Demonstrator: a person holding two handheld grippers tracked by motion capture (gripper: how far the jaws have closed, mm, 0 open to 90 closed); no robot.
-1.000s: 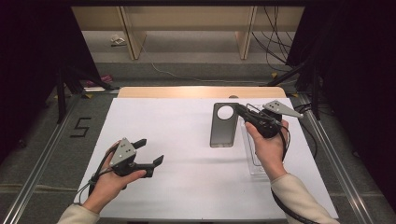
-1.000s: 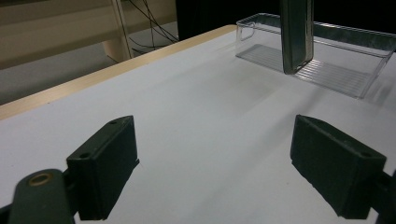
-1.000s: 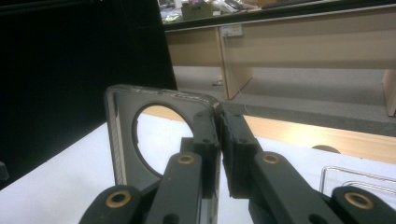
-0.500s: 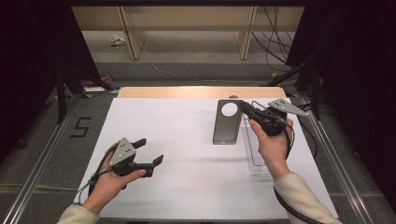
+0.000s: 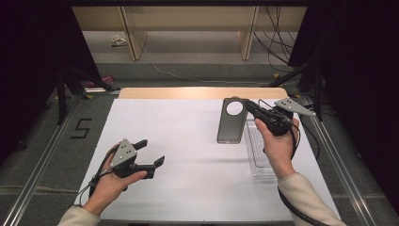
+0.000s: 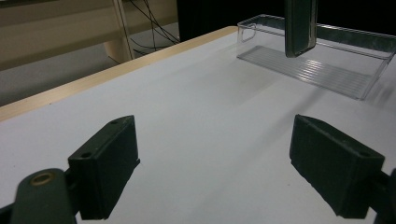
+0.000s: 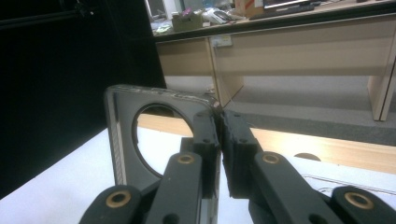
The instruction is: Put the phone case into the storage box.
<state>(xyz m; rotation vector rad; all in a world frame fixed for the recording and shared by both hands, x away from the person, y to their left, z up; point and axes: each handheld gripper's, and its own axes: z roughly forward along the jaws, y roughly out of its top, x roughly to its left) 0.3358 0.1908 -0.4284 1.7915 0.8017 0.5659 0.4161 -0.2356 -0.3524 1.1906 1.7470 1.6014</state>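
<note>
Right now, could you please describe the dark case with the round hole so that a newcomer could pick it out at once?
Start at the white table and look to its far right side, where a clear plastic tray lies. Just left of it, the right tongs pinch the phone case by its edge. It is the only flat, dark rectangle with a large round cutout near its top.

Clear tray (image 5: pixel 259 162) on white table (image 5: pixel 188 141); floor marked 5 (image 5: pixel 81 128).
</note>
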